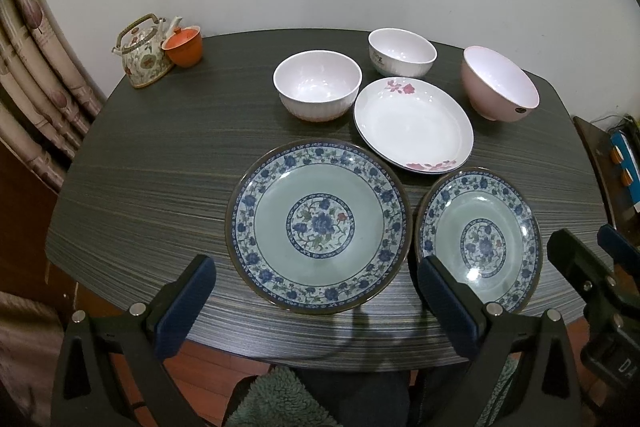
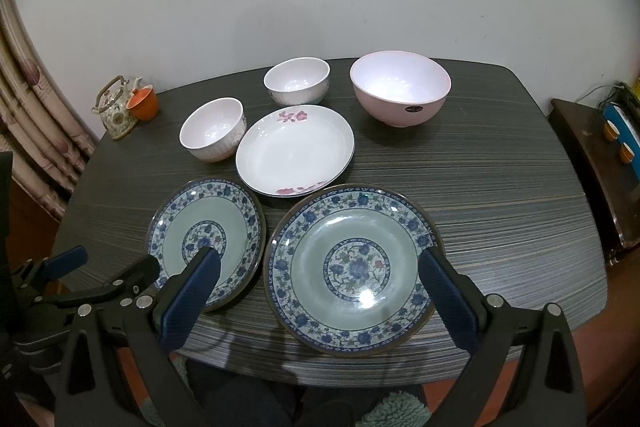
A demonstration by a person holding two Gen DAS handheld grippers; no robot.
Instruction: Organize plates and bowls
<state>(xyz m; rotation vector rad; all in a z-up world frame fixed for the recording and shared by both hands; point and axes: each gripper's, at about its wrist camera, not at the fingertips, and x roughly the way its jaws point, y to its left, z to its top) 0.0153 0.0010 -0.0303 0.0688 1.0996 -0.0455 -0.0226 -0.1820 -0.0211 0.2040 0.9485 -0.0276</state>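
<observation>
Two blue-floral green plates lie at the table's near edge: the left one (image 1: 319, 225) (image 2: 206, 241) and the right one (image 1: 480, 239) (image 2: 352, 269). Behind them sits a white plate with pink flowers (image 1: 414, 125) (image 2: 295, 151). Two white ribbed bowls (image 1: 317, 89) (image 1: 402, 51) (image 2: 212, 129) (image 2: 297, 79) and a pink bowl (image 1: 500, 89) (image 2: 400, 87) stand upright further back. My left gripper (image 1: 316, 295) is open and empty above the near edge, before the left plate. My right gripper (image 2: 320, 291) is open and empty, its fingers either side of the right plate.
A floral teapot (image 1: 142, 53) (image 2: 115, 111) and an orange cup (image 1: 185, 45) (image 2: 143, 103) stand at the dark table's (image 1: 160, 167) far left corner. A curtain hangs at the left. A side cabinet (image 2: 592, 163) with small orange cups is at the right.
</observation>
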